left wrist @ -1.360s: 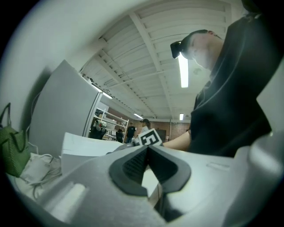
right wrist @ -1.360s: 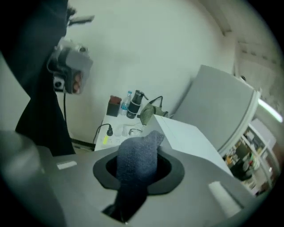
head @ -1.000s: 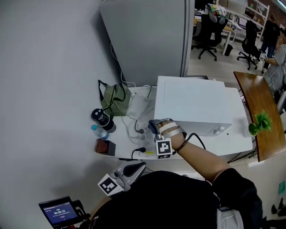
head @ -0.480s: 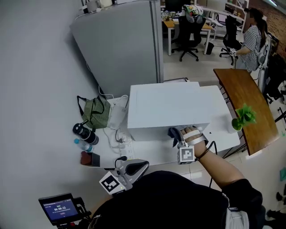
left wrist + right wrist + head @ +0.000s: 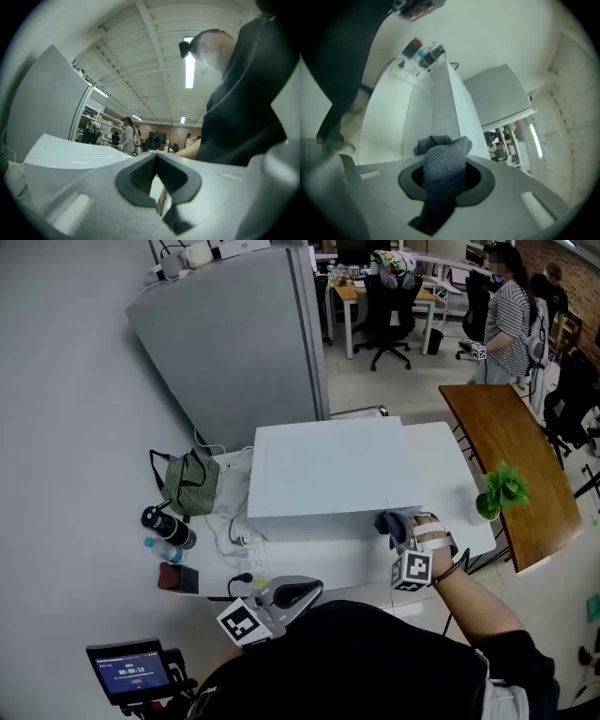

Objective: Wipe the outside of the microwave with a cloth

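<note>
**Microwave exterior wipe: status and parts count**

**Tool state.** The right tool is clamped on the grey cloth. A bunched end of the cloth protrudes forward past the jaws. The left tool has its jaws together with nothing between them. It is held close to the person's body, well apart from the microwave.

**Position of the work.** The microwave stands on the white bench, door face toward the person. In the head view, the cloth sits at that front face, low down and near its right end, and appears to be in contact.

**Progress.** Judged from position, a wiping pass on the front face is in hand. No surface shows a wet streak, a smear or a visible difference in cleanliness. The scene therefore fits a front face being wiped with the top and sides still to do, or a last pass after those are done. The share completed cannot be determined.

**Count.**
- Microwave: one
- Cloth: one
- Tools: two
- Green bag: one
- Dark flask: one
- Small water bottle: one
- Potted plant: one
</note>
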The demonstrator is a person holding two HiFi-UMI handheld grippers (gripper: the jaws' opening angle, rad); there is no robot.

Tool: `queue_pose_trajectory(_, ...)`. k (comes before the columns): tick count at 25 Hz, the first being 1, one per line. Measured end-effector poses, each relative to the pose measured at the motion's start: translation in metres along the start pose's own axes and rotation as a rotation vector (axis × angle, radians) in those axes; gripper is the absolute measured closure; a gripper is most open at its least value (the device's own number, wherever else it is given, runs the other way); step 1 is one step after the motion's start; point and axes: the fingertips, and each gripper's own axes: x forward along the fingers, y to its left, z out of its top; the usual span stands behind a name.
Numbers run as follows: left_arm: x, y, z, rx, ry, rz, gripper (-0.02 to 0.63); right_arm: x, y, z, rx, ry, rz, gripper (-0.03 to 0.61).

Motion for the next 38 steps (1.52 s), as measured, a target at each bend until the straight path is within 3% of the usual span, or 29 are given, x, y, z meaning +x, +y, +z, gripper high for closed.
queue_pose_trajectory(2, -0.015, 0.009, -0.003, -0.010, -0.018, 0.029, 0.611, 0.004, 0.021, 0.038, 0.319, -0.116, 0.177, 0.499)
queue_pose_trajectory(4, -0.038, 0.018, -0.003, -0.015, -0.041, 0.063, 0.611, 0.016, 0.053, 0.088, 0.653, -0.212, 0.407, 0.499)
queue_pose_trajectory(7, -0.087, 0.028, 0.007, -0.020, -0.063, 0.116, 0.611, 0.047, 0.093, 0.171, 1.022, -0.270, 0.665, 0.499)
queue_pose_trajectory(11, -0.156, 0.040, 0.009, -0.044, -0.056, 0.180, 0.611, 0.093, 0.105, 0.263, 1.350, -0.311, 0.768, 0.499)
queue_pose_trajectory(15, -0.203, 0.050, 0.005, -0.070, -0.056, 0.220, 0.611, 0.128, 0.098, 0.295, 1.597, -0.346, 0.734, 0.499)
queue_pose_trajectory(19, -0.216, 0.054, 0.003, -0.087, -0.051, 0.212, 0.611, 0.131, 0.092, 0.283, 1.699, -0.367, 0.688, 0.500)
queue_pose_trajectory(22, -0.206, 0.052, 0.005, -0.072, -0.040, 0.177, 0.611, 0.123, 0.085, 0.244, 1.738, -0.349, 0.639, 0.502)
queue_pose_trajectory(26, -0.165, 0.038, 0.006, -0.041, -0.015, 0.131, 0.611, 0.099, 0.071, 0.157, 1.777, -0.335, 0.540, 0.502)
queue_pose_trajectory(32, -0.063, -0.004, -0.007, -0.021, 0.037, 0.059, 0.611, 0.063, 0.047, -0.001, 1.851, -0.296, 0.392, 0.502)
queue_pose_trajectory(34, -0.034, -0.017, -0.012, -0.027, 0.050, 0.050, 0.611, 0.057, 0.044, -0.031, 1.853, -0.299, 0.393, 0.502)
queue_pose_trajectory(38, 0.001, -0.039, -0.018, -0.024, 0.077, 0.061, 0.611, 0.052, 0.051, -0.050, 1.859, -0.315, 0.454, 0.497)
